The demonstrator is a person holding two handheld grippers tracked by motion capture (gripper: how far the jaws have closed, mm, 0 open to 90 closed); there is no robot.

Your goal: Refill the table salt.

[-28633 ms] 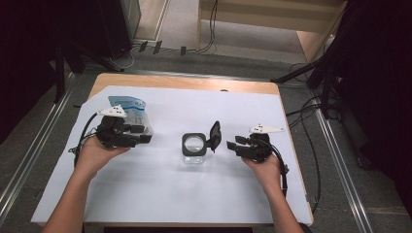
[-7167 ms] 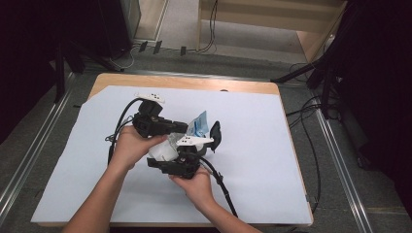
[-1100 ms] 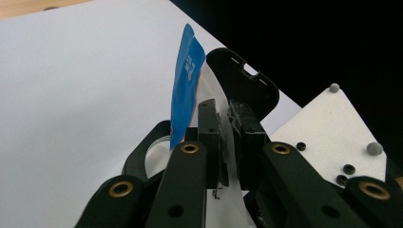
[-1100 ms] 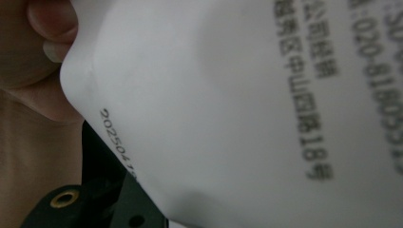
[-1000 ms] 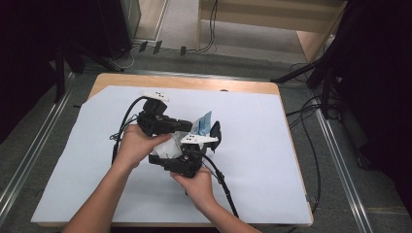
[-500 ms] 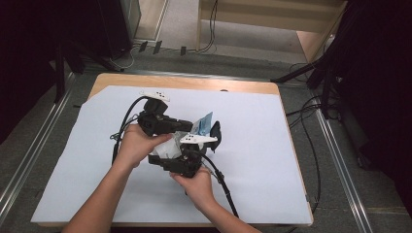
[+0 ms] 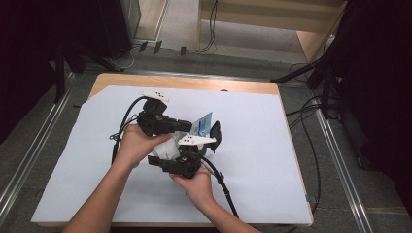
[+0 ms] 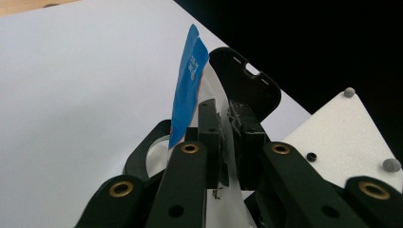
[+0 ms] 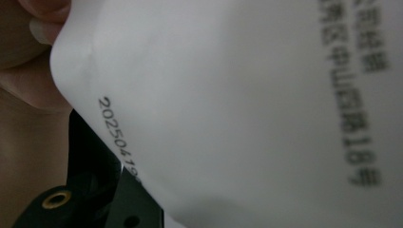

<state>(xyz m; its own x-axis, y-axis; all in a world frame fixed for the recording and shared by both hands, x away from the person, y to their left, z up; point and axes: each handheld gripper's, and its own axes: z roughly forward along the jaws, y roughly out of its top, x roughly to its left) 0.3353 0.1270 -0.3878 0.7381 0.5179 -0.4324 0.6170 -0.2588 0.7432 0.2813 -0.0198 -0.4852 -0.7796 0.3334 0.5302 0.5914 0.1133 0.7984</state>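
Pouring, or getting ready to pour, is the step that seems to be in hand: a person is holding a white pouch with a blue top [image 7: 201, 127] over a small clear container with a black flip lid [image 7: 214, 135] near the middle of the tabletop [image 7: 291, 160], which is covered by a white sheet. In the left gripper view the left gripper [image 8: 227, 124] is pinching the pouch's thin upper edge, its jaws pressed nearly together on the film, while the blue top [image 8: 189, 90] is standing up just in front of the raised black lid [image 8: 244, 80] and the container's rim [image 8: 157, 151] is peeping out below. The right gripper [image 7: 180, 156] is sitting close under the pouch's lower part; its own camera is looking straight onto the white pouch face with printed characters [image 9: 247, 114], and a thumb [image 9: 28, 57] is showing at the edge. Its jaws are standing partly apart and have just been opening a little; whether they are pressing the pouch cannot be told. Next, in all likelihood, the pouch's mouth needs opening or tipping squarely over the container, with the left grip staying firm so the thin film is not slipping or spilling beside the rim.
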